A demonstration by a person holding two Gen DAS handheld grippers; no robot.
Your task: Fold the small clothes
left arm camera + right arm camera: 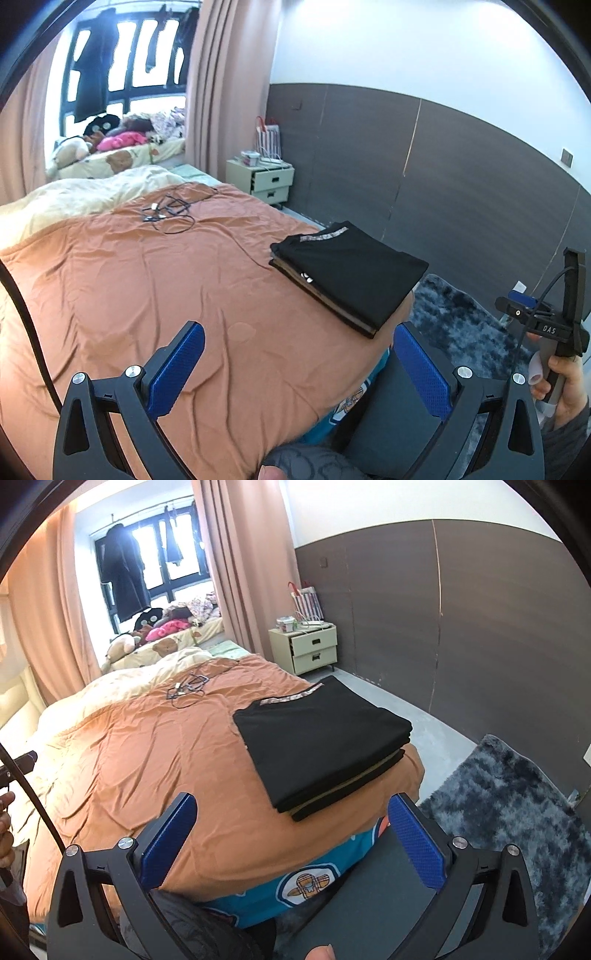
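A stack of folded dark clothes, a black shirt on top, lies at the near right corner of the bed with the orange sheet; it also shows in the right wrist view. My left gripper is open and empty, over the bed's near edge, short of the stack. My right gripper is open and empty, just in front of the stack's near corner. The right gripper's body, held in a hand, shows at the right edge of the left wrist view.
A tangle of black cables lies mid-bed. A cream duvet covers the bed's far end. A bedside cabinet stands by the dark wall panel. A grey shaggy rug lies on the floor right of the bed. A teal printed sheet hangs below the orange sheet.
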